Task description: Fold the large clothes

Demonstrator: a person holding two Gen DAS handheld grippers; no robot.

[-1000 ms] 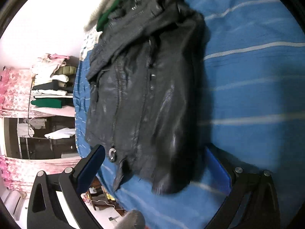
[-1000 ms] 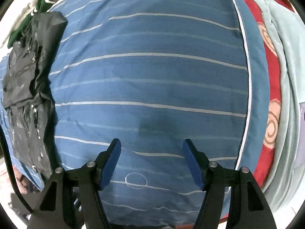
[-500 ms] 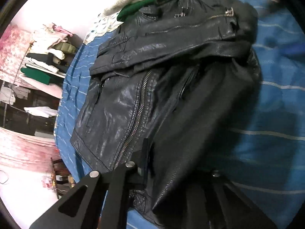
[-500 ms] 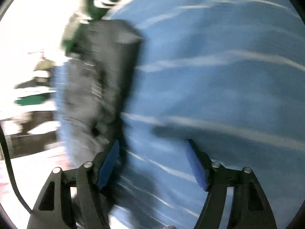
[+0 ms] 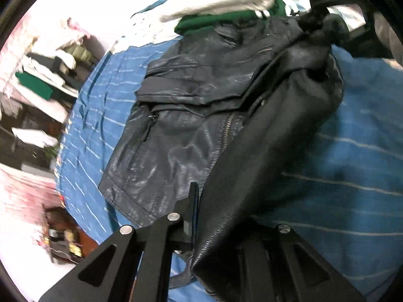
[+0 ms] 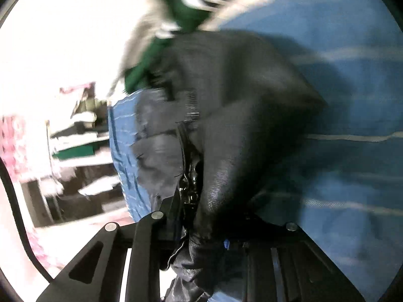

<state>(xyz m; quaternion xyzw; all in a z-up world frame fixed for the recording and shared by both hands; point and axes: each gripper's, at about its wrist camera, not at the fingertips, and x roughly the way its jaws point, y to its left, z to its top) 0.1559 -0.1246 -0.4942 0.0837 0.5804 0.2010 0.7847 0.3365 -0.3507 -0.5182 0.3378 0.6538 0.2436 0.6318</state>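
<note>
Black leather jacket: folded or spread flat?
Partly folded: the black leather jacket has its right side lifted over, both grippers shut on that edge.

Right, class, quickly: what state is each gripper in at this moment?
Left gripper: shut on the black leather jacket, at its bottom edge.
Right gripper: shut on the same jacket; the view is blurred.

1. A blue bedsheet (image 5: 352, 156) with thin white stripes covered the bed, filling the 3 to 5 o'clock side of both views.
2. A green garment (image 5: 201, 22) lay at 12 o'clock, under a pale cream cloth (image 5: 226, 2).
3. Shelves of folded clothes (image 5: 42, 75) stood at 9 o'clock, blurred.
4. Pink floral fabric (image 6: 12, 136) hung at the 9 o'clock edge of the right wrist view.
</note>
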